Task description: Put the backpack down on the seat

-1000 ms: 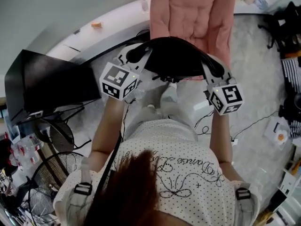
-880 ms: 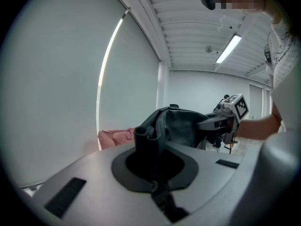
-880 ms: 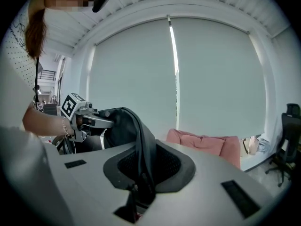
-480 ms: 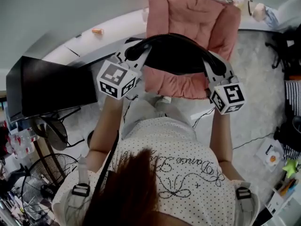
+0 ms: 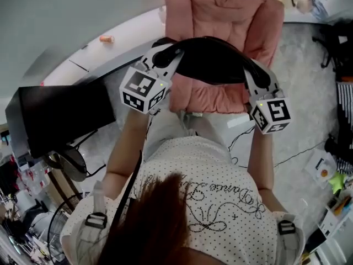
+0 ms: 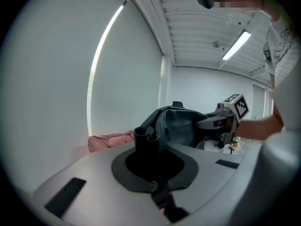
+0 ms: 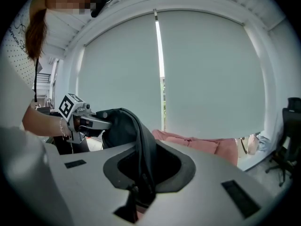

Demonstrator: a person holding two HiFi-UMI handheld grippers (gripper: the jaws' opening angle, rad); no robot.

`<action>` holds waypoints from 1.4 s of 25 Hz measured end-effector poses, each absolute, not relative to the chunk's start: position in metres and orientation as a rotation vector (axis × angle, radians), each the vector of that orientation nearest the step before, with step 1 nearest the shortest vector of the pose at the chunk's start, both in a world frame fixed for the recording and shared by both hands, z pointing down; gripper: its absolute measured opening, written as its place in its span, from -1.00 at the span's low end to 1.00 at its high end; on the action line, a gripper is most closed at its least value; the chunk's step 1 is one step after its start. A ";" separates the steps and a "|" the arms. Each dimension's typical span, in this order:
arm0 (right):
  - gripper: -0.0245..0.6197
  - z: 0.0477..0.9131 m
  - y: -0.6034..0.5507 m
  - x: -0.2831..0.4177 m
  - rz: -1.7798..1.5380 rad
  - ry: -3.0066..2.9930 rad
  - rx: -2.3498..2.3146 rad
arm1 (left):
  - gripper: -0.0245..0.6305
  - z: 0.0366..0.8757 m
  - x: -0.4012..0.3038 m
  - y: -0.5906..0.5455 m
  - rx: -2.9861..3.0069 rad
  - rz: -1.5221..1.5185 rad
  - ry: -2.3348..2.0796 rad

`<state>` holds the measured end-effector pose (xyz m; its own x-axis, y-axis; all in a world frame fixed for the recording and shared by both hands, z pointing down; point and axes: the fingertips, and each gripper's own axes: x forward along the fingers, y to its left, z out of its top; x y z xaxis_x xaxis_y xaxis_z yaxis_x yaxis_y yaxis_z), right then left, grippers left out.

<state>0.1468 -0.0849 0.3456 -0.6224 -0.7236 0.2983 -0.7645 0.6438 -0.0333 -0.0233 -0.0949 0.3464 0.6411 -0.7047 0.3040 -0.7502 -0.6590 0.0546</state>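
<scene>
With the left gripper (image 5: 164,53) and right gripper (image 5: 252,73) both clamped on the black backpack (image 5: 212,62), it hangs over the pink seat (image 5: 220,12), apparently not yet set down or released.

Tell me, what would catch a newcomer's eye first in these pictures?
A black backpack hangs in mid-picture, clamped on one side by the left gripper and on the other by the right gripper. Just beyond and beneath it is a pink seat, bright against the pale floor. Each gripper also carries a bold black-and-white marker cube.
</scene>
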 end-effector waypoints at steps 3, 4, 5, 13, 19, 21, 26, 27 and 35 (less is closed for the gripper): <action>-0.75 0.357 -0.097 0.143 0.269 -2.558 1.262 | -0.90 0.359 -0.026 -0.116 2.692 0.396 -1.133; -0.75 0.360 -0.099 0.143 0.288 -2.535 1.292 | -0.90 0.363 -0.026 -0.123 2.699 0.405 -1.097; -0.75 0.364 -0.100 0.143 0.311 -2.509 1.327 | -0.90 0.368 -0.026 -0.129 2.708 0.416 -1.051; -0.75 0.389 -0.116 0.106 0.417 -2.365 1.528 | -0.90 0.396 -0.052 -0.179 2.752 0.447 -0.793; -0.75 0.401 -0.120 0.103 0.531 -2.324 1.627 | -0.90 0.402 -0.048 -0.201 2.777 0.494 -0.695; -0.75 0.408 -0.122 0.106 0.546 -2.318 1.634 | -0.90 0.408 -0.045 -0.204 2.772 0.500 -0.689; -0.75 0.427 -0.124 0.120 0.573 -2.303 1.601 | -0.90 0.430 -0.033 -0.202 2.718 0.512 -0.713; -0.75 0.431 -0.126 0.122 0.582 -2.304 1.590 | -0.90 0.433 -0.031 -0.202 2.707 0.516 -0.727; -0.74 0.471 -0.136 0.158 0.634 -2.299 1.502 | -0.90 0.472 -0.003 -0.196 2.635 0.547 -0.792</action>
<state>0.1579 -0.1362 0.4712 -0.3949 -0.7752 0.4931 -0.9184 0.3480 -0.1883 -0.0030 -0.1963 0.4716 0.7712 -0.4510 0.4493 -0.5797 -0.7891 0.2029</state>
